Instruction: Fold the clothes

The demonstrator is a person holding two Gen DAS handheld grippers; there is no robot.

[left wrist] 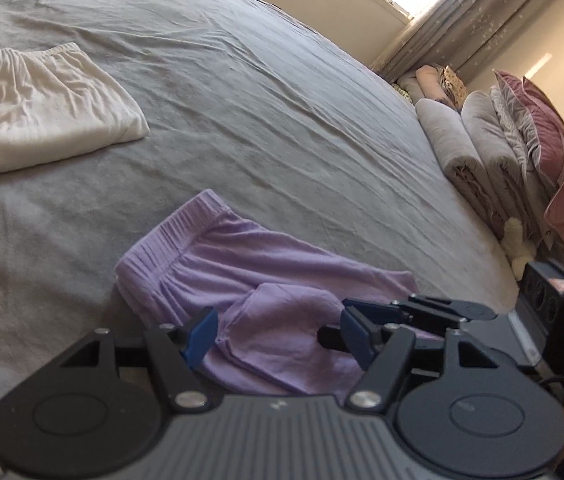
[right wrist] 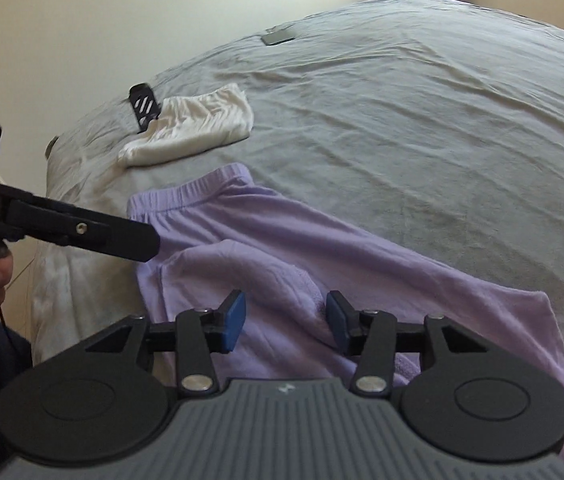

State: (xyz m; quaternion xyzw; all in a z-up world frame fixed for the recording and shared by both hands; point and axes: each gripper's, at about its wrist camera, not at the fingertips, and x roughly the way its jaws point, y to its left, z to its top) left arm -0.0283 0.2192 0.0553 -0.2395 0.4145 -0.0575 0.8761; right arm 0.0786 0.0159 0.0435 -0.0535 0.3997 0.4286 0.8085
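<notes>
Lilac shorts [right wrist: 282, 248] lie spread on the grey bedsheet [right wrist: 421, 120], waistband toward the far side, one corner folded over itself. Both claws hang above that fabric with jaws apart, holding nothing — the right claw [right wrist: 285, 322] over the middle, the left claw [left wrist: 278, 336] over the folded corner. Folded white shorts [left wrist: 42, 120] lie well apart; the bed's edge runs near the waistband — open sheet stretches beyond.

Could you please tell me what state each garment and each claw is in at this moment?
Purple shorts: lying on the bed, partly folded, a flap turned over near the claws.
White garment: folded, lying flat and apart from the shorts.
Left claw: open over the shorts, holding nothing.
Right claw: open over the shorts, holding nothing.
</notes>
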